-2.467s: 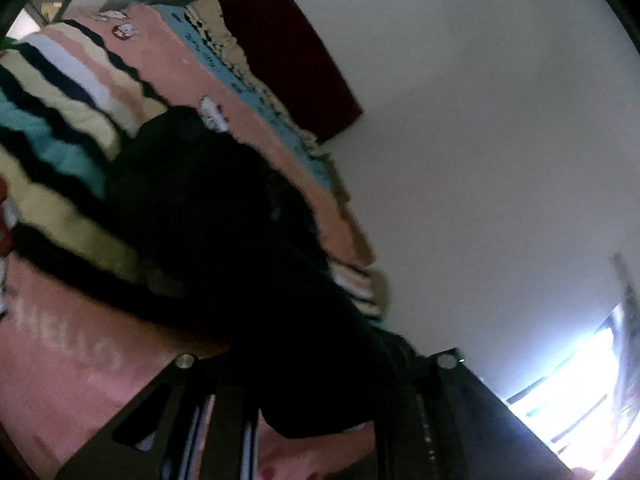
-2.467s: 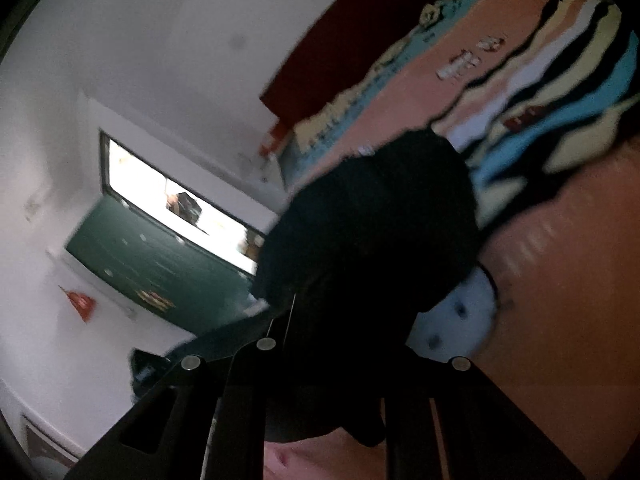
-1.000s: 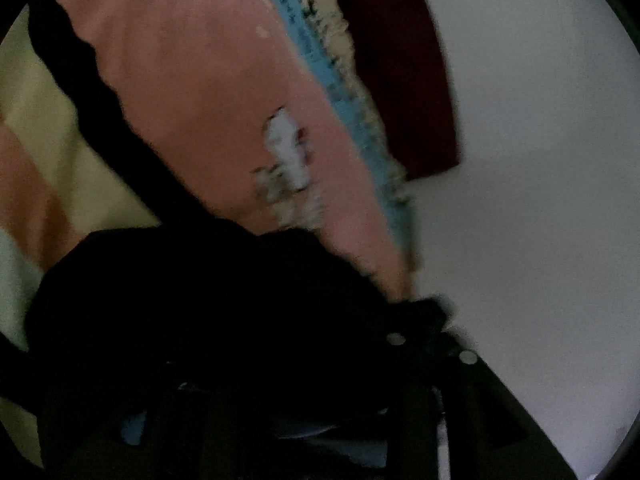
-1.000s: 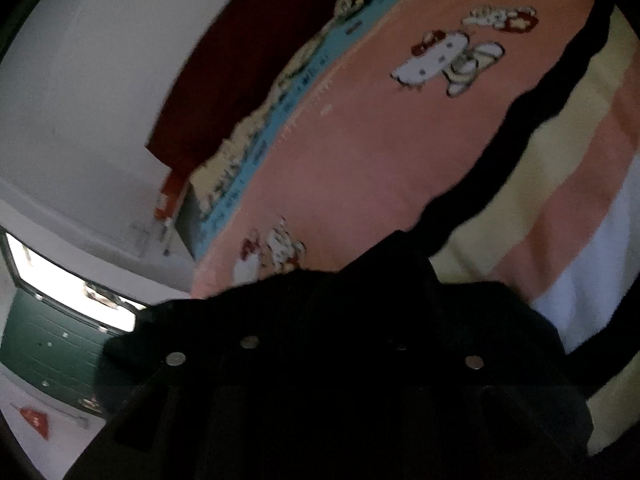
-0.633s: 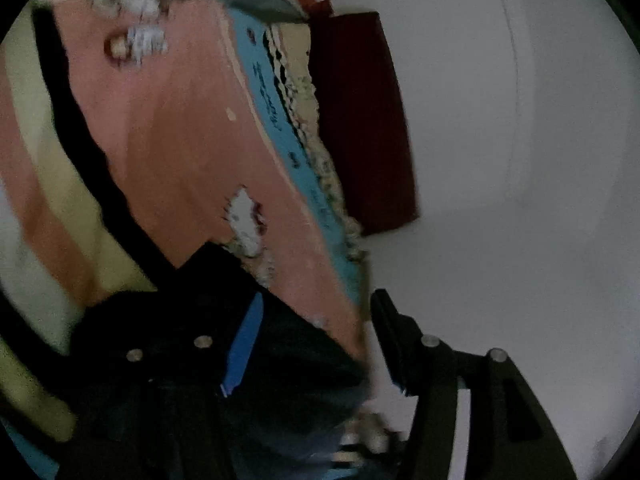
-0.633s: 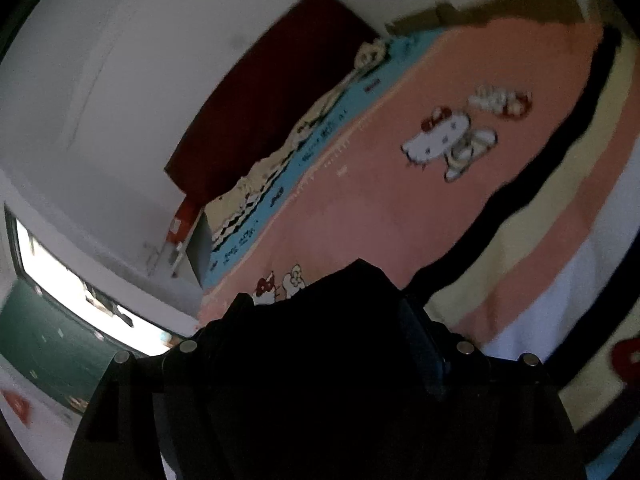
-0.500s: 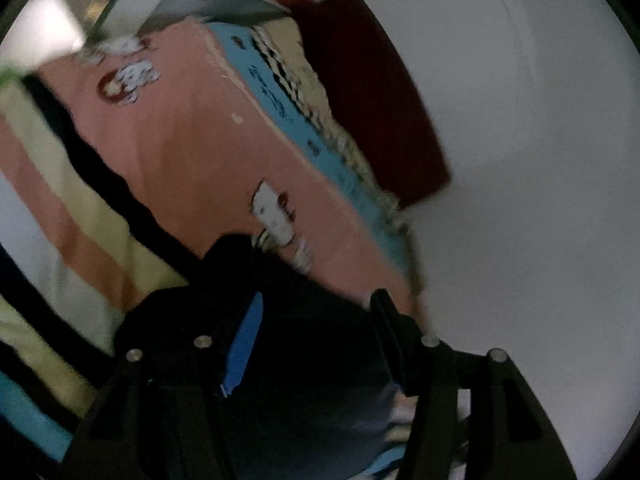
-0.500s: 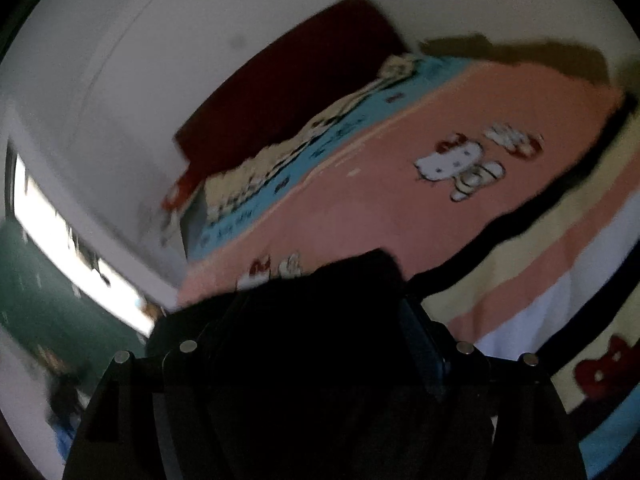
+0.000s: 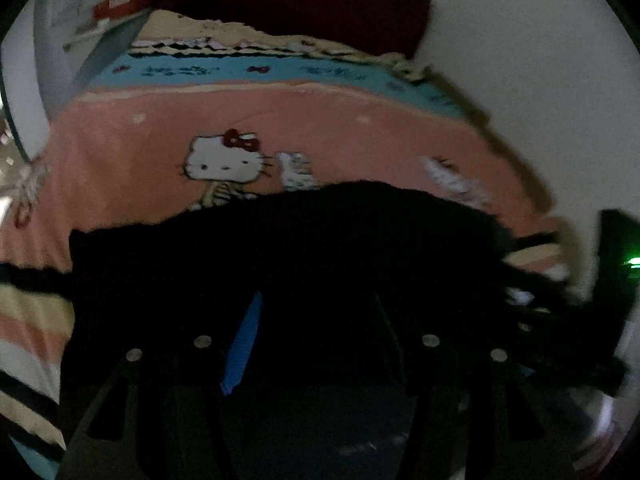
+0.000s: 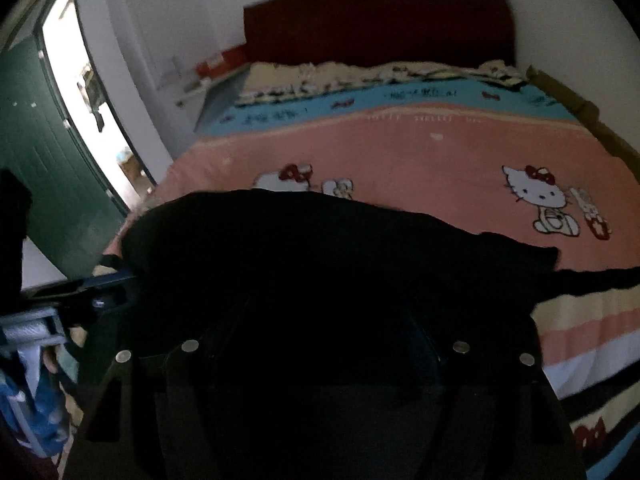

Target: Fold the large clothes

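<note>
1. Step in hand: a fold looks just finished. One black garment [image 9: 304, 248] lies in a dark flat heap on the near part of the bed [image 9: 120, 152], across the pink blanket and its striped edge. Both wrist views look down over it toward the dark red headboard [image 10: 380, 20].
2. Left tongs [image 9: 316, 312]: the two fingers stand apart and have just been opening. The garment lies below and ahead of them; no cloth seems pinched, though black on black makes this hard to read.
3. Right tongs [image 10: 328, 320]: they have just been parting too and stand wide, with dark cloth underneath and nothing visibly clamped.
4. Next move, as a judgement: find a fresh pair of edges or corners on the heap, probably the outer ends, grip one with each tongs and bring them over for another fold, keeping the layers even.
5. Count: one garment, two tongs, one bed, one headboard, one green door [image 10: 48, 168] beside a bright doorway, and three cartoon cat prints on the blanket.
</note>
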Tool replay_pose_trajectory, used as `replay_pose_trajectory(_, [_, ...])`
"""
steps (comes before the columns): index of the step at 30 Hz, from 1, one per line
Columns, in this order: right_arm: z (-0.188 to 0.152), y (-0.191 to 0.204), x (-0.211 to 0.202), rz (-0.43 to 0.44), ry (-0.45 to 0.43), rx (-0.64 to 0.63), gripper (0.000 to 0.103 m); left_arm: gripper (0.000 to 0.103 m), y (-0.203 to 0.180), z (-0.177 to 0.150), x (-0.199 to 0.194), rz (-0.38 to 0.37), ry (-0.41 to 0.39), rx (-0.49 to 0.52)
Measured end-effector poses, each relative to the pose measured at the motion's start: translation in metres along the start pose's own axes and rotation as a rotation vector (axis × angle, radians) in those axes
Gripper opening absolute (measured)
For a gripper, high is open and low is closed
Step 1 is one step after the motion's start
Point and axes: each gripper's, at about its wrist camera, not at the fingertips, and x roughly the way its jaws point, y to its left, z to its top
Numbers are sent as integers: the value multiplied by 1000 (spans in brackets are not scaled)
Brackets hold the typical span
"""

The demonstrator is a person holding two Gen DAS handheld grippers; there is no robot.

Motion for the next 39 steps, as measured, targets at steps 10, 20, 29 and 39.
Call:
replay_pose_trajectory(10, [17,-37,82,-13,96,52,78,67,31,32,96,92,80,-59])
replay_pose_trajectory(20, [6,-46,105,-16,78,87,79,68,29,19,107,122,51,-32])
replay_pose_trajectory(29, [7,-59,68,-34,75,78,79,68,61,13,63,275,23,50])
replay_pose_trajectory(39, [-14,-92,96,30,71,198,81,72,80,2,86,222,34,-34])
